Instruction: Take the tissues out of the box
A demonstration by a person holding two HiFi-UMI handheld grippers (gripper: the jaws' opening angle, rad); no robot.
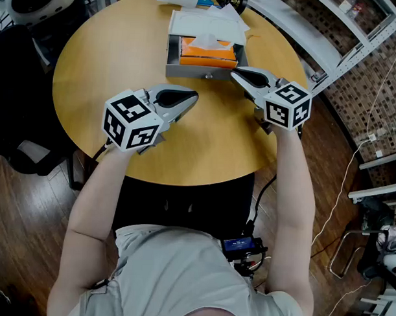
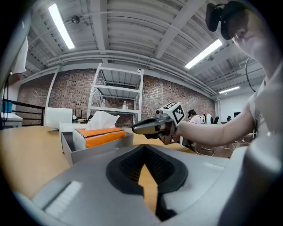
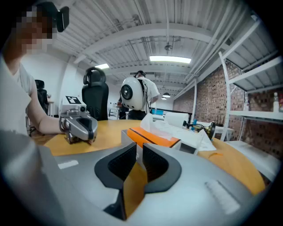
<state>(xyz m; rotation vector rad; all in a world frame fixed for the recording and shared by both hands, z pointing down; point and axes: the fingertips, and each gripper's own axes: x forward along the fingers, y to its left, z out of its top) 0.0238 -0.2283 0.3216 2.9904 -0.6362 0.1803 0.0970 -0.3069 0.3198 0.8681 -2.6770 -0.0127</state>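
The right gripper (image 1: pixel 236 74) is hovering with its jaws only a slit apart and nothing between them. Its tip is just beside the near right corner of the grey box (image 1: pixel 188 71), probably lining up to reach in. The left gripper (image 1: pixel 192 97) is hanging nearer, jaw tips together and empty, likely ready to steady the box. The orange tissue pack (image 1: pixel 208 52) is lying inside that box on the bench (image 1: pixel 104 66), just beyond the right gripper and to its left

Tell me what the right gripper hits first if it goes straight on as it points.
The right gripper would likely meet the grey tray's front wall near its right corner, before the orange tissue pack inside.
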